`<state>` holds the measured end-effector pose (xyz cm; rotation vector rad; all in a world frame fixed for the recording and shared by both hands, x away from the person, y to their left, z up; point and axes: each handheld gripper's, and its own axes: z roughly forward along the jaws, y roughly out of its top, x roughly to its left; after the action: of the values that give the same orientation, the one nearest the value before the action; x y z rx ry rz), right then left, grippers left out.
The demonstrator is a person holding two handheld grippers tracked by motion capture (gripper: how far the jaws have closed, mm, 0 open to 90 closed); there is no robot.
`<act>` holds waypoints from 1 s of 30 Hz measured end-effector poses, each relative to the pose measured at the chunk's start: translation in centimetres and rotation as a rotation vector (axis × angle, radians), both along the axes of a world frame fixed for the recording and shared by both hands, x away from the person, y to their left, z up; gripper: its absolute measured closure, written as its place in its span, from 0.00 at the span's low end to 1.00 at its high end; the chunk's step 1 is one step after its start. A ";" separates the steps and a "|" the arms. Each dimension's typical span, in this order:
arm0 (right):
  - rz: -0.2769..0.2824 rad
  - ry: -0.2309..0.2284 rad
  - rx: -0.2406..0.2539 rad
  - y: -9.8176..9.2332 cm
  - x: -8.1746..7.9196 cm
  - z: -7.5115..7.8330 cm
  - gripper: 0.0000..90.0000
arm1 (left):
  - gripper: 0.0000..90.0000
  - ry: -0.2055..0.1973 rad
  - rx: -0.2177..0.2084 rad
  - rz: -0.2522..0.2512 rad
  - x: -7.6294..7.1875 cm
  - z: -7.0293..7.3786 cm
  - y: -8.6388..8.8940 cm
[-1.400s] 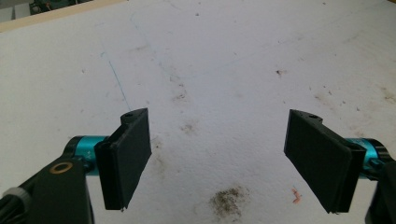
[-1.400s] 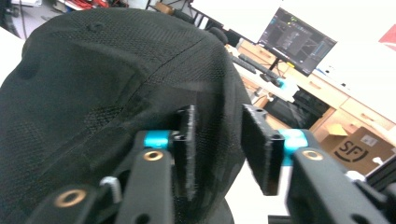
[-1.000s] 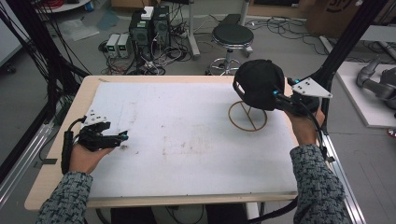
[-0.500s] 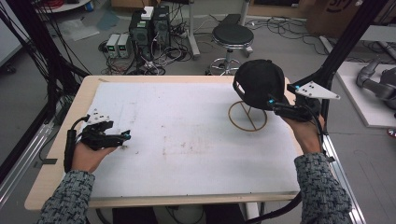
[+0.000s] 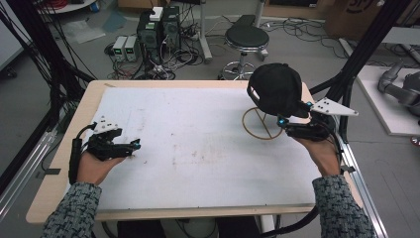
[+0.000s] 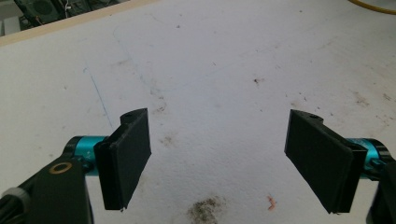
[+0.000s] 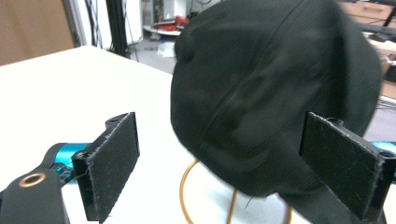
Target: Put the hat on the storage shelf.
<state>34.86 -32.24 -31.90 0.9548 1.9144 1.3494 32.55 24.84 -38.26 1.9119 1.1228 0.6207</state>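
A black cap [image 5: 275, 88] sits on a gold wire stand [image 5: 261, 124] at the back right of the white table [image 5: 198, 163]. My right gripper [image 5: 293, 117] is just below and right of the cap's rim. In the right gripper view its jaws have just been opening. They stand wide apart as the right gripper [image 7: 224, 140], with the cap [image 7: 275, 93] close ahead over the stand [image 7: 187, 196] and the pads [image 7: 112, 163] off the cloth. My left gripper [image 5: 133, 145] rests at the table's left side, and the left gripper [image 6: 224, 144] is open over bare, stained tabletop.
A round stool [image 5: 246, 37] and several electronics boxes [image 5: 158, 29] with cables stand on the floor behind the table. Black frame posts [image 5: 361, 54] rise at the right rear corner. A metal rail [image 5: 359, 183] runs along the table's right edge.
The right gripper's jaws have spread and the hand has drawn slightly down and back from the cap's rim. The cap stays on its stand. The left hand has not moved.
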 end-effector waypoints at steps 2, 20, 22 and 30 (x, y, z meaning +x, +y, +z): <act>0.003 0.015 0.002 0.1 -0.2 -0.6 0.13 | 0.25 0.001 0.002 0.003 0.0 0.0 0.0; 0.000 0.057 0.007 0.3 -1.2 -3.2 0.13 | 0.24 0.000 0.003 0.003 0.1 0.1 0.1; -0.005 0.056 0.011 0.2 -1.2 -3.2 0.13 | 0.24 0.001 0.001 0.004 0.1 0.1 0.1; -0.003 0.060 0.008 0.3 -1.2 -3.2 0.13 | 0.24 0.000 0.002 0.003 0.0 0.1 0.1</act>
<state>33.67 -31.95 -35.09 1.0122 1.9532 1.3412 32.53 24.96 -38.20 1.9128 1.1250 0.6237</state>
